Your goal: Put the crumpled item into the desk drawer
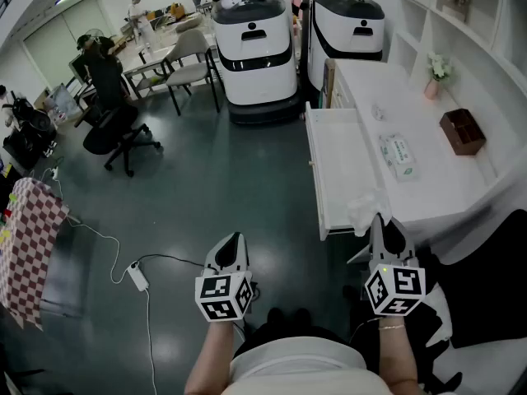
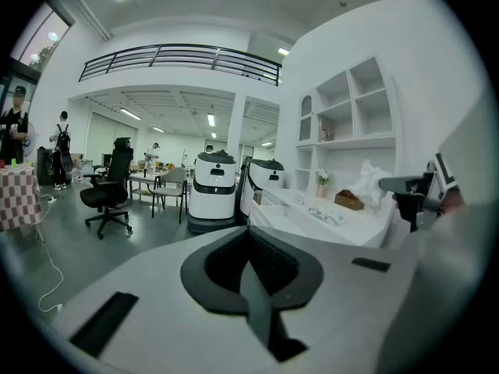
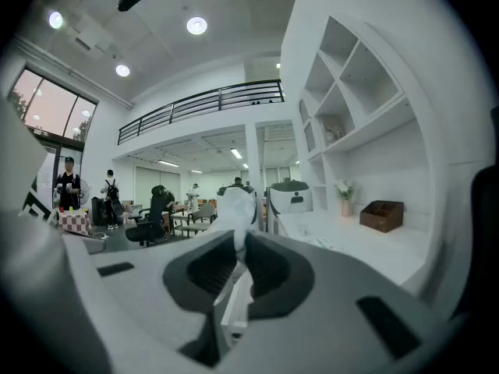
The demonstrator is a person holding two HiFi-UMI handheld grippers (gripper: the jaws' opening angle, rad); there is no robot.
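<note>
A crumpled white item [image 1: 367, 206] is pinched in my right gripper [image 1: 383, 229], which is shut on it beside the near end of the open white desk drawer [image 1: 339, 167]. In the right gripper view the crumpled white item [image 3: 236, 209] sticks up from between the closed jaws. My left gripper [image 1: 228, 256] hangs over the dark floor to the left of the desk, shut and holding nothing. From the left gripper view the crumpled item [image 2: 371, 182] shows at the right, above the desk [image 2: 312, 209].
On the white desk top [image 1: 428, 183] lie a tissue pack [image 1: 398, 155], a brown box [image 1: 462, 131] and a small flower vase [image 1: 434, 72]. Two white robot carts [image 1: 254, 48] stand beyond the drawer. An office chair [image 1: 115, 130], a power strip with cable [image 1: 136, 275] and a checkered cloth [image 1: 25, 245] are at left.
</note>
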